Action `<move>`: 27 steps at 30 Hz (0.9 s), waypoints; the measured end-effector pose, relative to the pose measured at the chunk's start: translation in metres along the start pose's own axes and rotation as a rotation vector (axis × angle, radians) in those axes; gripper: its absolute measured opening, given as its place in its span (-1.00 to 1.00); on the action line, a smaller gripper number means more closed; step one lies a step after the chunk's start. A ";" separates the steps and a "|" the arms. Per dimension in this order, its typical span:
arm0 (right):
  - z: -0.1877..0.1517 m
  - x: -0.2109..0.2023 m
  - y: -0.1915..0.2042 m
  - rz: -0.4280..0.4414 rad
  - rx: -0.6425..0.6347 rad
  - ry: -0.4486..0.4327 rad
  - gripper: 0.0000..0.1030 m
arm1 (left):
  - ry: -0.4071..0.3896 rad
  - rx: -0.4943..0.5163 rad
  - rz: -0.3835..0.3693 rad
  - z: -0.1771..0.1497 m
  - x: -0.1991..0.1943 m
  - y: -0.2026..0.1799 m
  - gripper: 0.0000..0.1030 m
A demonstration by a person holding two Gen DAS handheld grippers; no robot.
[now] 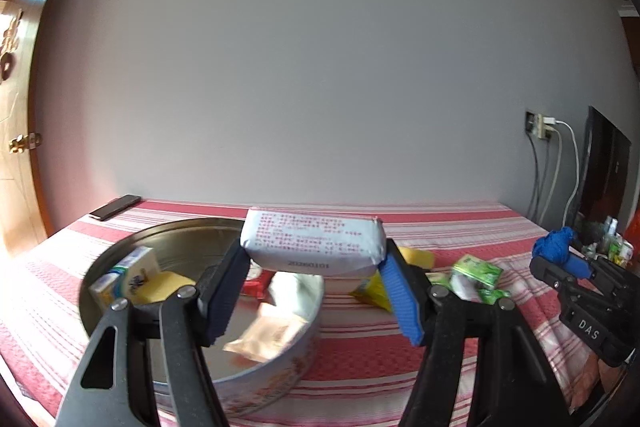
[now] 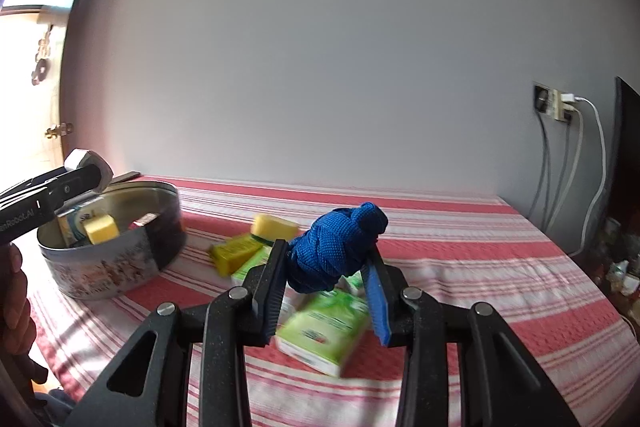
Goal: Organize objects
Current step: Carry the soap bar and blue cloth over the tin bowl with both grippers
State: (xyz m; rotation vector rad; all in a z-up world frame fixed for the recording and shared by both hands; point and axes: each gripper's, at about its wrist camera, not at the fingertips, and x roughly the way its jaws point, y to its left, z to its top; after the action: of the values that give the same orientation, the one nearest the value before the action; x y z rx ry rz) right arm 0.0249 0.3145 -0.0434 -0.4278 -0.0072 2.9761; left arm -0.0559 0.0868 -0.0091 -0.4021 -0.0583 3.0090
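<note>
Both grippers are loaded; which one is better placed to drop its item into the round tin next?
Left. Its gripper holds the white pack right above the tin; the right gripper, gripping the blue bundle, is off to the side.

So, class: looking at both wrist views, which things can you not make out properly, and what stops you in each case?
- Left wrist view: red print on the white packet is too small to read.
- Left wrist view: items in the round tin are partly hidden by the left tongs and blurred.
- Right wrist view: the green packs are blurred and partly covered by the blue cloth bundle in the right tongs.
</note>
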 end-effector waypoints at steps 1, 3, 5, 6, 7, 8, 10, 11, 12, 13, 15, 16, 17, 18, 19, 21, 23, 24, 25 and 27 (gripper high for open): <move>0.003 0.002 0.004 0.015 -0.001 0.001 -0.24 | 0.002 -0.003 0.012 0.001 0.000 0.004 0.28; 0.010 0.005 0.013 0.046 -0.010 0.000 -0.24 | 0.000 -0.010 0.034 0.003 0.000 0.013 0.28; 0.016 0.009 0.022 0.075 -0.018 0.000 -0.24 | -0.003 -0.013 0.057 0.004 -0.001 0.022 0.28; 0.019 0.010 0.027 0.092 -0.022 -0.001 -0.24 | -0.003 -0.015 0.072 0.005 -0.001 0.026 0.28; 0.022 0.012 0.031 0.105 -0.027 0.000 -0.24 | -0.002 -0.019 0.078 0.005 -0.001 0.030 0.28; 0.025 0.015 0.037 0.122 -0.035 0.001 -0.24 | -0.001 -0.024 0.082 0.005 0.000 0.034 0.28; 0.031 0.019 0.047 0.150 -0.042 0.007 -0.24 | 0.008 -0.028 0.103 0.005 0.002 0.042 0.28; 0.034 0.022 0.053 0.167 -0.045 0.010 -0.24 | 0.010 -0.029 0.110 0.004 0.004 0.044 0.28; 0.037 0.025 0.059 0.182 -0.052 0.013 -0.24 | 0.015 -0.029 0.118 0.004 0.005 0.048 0.28; 0.039 0.027 0.065 0.193 -0.060 0.015 -0.24 | 0.018 -0.028 0.124 0.003 0.006 0.052 0.28; 0.043 0.030 0.076 0.213 -0.076 0.019 -0.24 | 0.022 -0.030 0.149 0.003 0.008 0.061 0.28; 0.044 0.032 0.081 0.224 -0.085 0.021 -0.24 | 0.021 -0.031 0.162 0.002 0.008 0.065 0.28; 0.046 0.034 0.088 0.239 -0.094 0.025 -0.24 | 0.022 -0.031 0.176 0.002 0.010 0.070 0.28; 0.048 0.037 0.093 0.252 -0.098 0.030 -0.24 | 0.025 -0.034 0.188 0.001 0.011 0.076 0.28; 0.050 0.040 0.097 0.268 -0.100 0.035 -0.24 | 0.029 -0.039 0.197 0.001 0.012 0.081 0.28; 0.053 0.045 0.108 0.297 -0.110 0.049 -0.24 | 0.042 -0.049 0.221 0.000 0.017 0.093 0.28; 0.056 0.052 0.119 0.316 -0.127 0.062 -0.24 | 0.056 -0.049 0.245 -0.001 0.022 0.099 0.28; 0.057 0.054 0.123 0.324 -0.134 0.067 -0.24 | 0.064 -0.052 0.257 -0.002 0.024 0.104 0.28; 0.059 0.056 0.127 0.334 -0.141 0.072 -0.24 | 0.075 -0.057 0.265 -0.003 0.026 0.108 0.28; 0.061 0.062 0.138 0.354 -0.151 0.082 -0.24 | 0.095 -0.065 0.278 -0.005 0.031 0.113 0.28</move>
State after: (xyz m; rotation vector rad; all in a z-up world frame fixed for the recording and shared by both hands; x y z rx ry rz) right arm -0.0693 0.1872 -0.0051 -0.6291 -0.1654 3.3150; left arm -0.0956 -0.0224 -0.0274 -0.6067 -0.1000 3.2614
